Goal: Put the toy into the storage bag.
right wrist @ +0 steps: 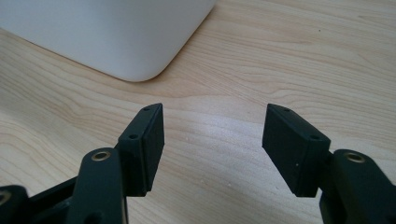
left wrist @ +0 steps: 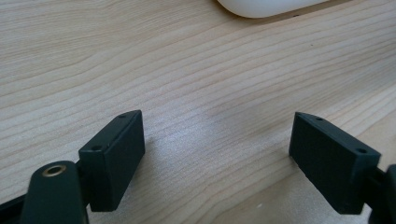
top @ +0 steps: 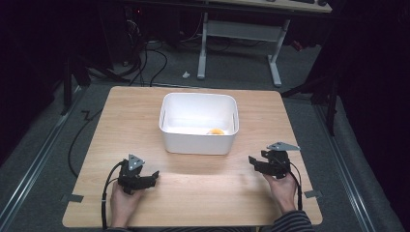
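Note:
A white rectangular tub (top: 198, 143) stands in the middle of the wooden table (top: 193, 183). A small orange object (top: 215, 131) lies on its floor near the front right corner. My left gripper (top: 154, 176) rests low over the table at the front left, held by a hand, jaws apart and empty. My right gripper (top: 252, 162) is at the front right, also open with nothing between its jaws. In the left gripper view my left gripper (left wrist: 217, 135) sits over bare wood, the tub (left wrist: 266, 7) far ahead. In the right gripper view my right gripper (right wrist: 215, 133) points at the tub's corner (right wrist: 116, 37).
The table's front edge runs just below both hands. Beyond the table are a grey floor with cables (top: 145, 63) and the white legs of a desk (top: 203, 48). Bare wood lies between the two grippers.

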Demonstrator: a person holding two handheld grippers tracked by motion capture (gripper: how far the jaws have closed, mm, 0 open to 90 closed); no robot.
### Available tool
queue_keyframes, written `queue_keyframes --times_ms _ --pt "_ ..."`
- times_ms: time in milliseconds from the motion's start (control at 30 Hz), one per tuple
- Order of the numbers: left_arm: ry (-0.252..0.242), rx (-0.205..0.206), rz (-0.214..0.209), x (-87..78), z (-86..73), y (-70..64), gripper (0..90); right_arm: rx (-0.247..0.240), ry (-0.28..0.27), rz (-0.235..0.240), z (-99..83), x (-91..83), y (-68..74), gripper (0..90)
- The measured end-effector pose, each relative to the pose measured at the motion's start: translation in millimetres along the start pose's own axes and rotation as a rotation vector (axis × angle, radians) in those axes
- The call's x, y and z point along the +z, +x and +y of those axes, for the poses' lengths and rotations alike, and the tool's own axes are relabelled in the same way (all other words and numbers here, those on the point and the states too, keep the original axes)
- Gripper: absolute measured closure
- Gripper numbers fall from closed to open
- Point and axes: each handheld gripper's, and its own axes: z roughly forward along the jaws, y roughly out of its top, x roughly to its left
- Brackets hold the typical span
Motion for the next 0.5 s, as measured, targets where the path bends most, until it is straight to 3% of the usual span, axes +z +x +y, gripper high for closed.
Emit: queue_keyframes --times_ms 500 --pt "0.002 0.001 0.0 -0.1 0.1 -0.1 18.6 0.006 0.015 -0.036 -8.8 23.8 0.9 38.6"
